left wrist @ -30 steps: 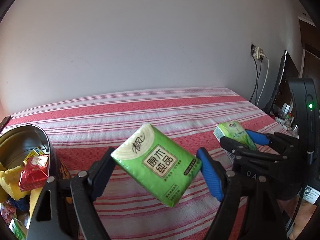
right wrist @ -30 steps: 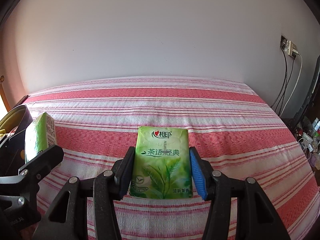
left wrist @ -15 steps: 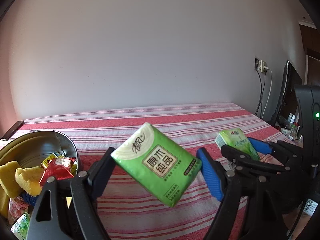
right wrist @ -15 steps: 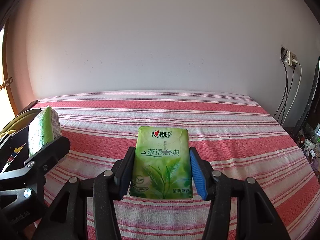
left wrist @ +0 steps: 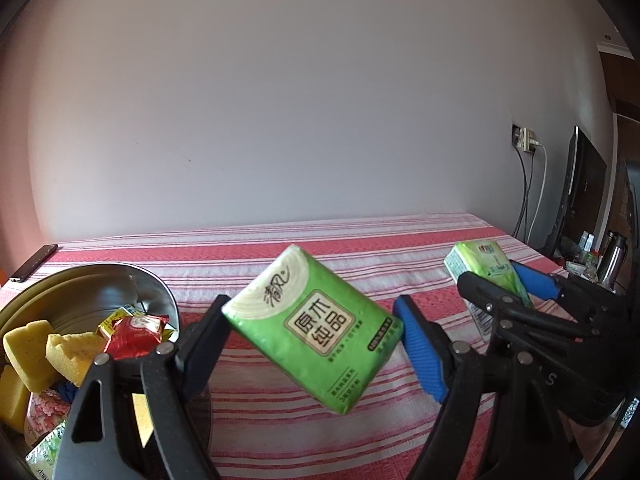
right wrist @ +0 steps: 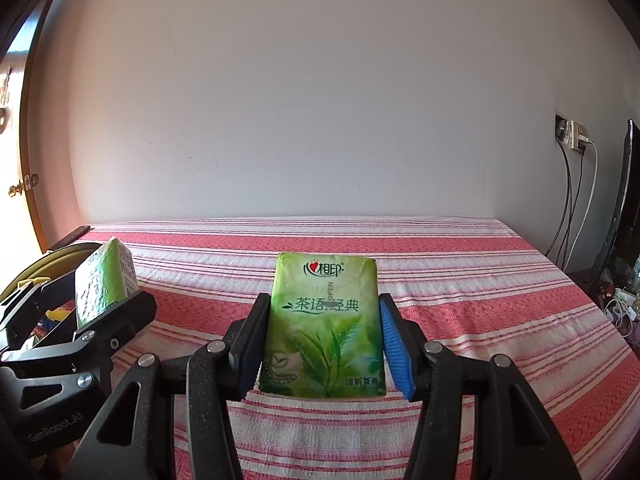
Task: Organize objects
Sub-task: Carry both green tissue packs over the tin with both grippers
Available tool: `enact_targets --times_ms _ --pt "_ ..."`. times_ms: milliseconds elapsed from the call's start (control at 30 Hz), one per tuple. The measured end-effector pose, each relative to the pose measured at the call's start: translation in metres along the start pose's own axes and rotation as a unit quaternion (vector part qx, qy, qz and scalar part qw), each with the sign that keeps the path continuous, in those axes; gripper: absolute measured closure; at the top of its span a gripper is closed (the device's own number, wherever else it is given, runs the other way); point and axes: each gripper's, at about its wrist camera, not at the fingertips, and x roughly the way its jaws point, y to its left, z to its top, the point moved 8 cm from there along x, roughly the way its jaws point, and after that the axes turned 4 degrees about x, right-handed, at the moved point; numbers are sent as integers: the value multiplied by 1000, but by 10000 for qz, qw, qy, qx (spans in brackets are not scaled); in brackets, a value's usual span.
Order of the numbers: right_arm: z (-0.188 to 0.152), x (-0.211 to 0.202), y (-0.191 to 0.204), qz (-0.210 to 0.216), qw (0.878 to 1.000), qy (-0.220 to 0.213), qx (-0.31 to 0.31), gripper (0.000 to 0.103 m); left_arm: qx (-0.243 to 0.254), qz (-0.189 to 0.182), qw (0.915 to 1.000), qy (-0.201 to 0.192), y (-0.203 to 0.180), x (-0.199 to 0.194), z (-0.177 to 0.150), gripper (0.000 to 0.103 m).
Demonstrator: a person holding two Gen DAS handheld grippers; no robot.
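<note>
Left gripper (left wrist: 312, 340) pinches a bright green tissue pack (left wrist: 314, 330) by two opposite corners; the pack hangs tilted, clear above the red-and-white striped cloth (left wrist: 280, 420).

Right gripper (right wrist: 322, 344) clamps a pale green tea-leaf tissue pack (right wrist: 324, 324) by its long sides, label up, held off the cloth. In the left wrist view this pack sits to the right of the bright green one, with a gap between them.

Round metal tin (left wrist: 120, 292) stands at near left on the cloth, just beside the left gripper. It holds yellow sponges (left wrist: 48, 352), a red sachet (left wrist: 134, 332) and other small packets.

A dark phone (left wrist: 34, 263) lies on the far left edge of the cloth. A wall socket (right wrist: 572, 136) with cables sits at far right.
</note>
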Motion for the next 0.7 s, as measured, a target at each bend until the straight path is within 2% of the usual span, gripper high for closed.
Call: enact_targets --times_ms 700 --pt "6 -29 22 168 9983 -561 -46 48 26 180 9993 -316 17 -26 -3 21"
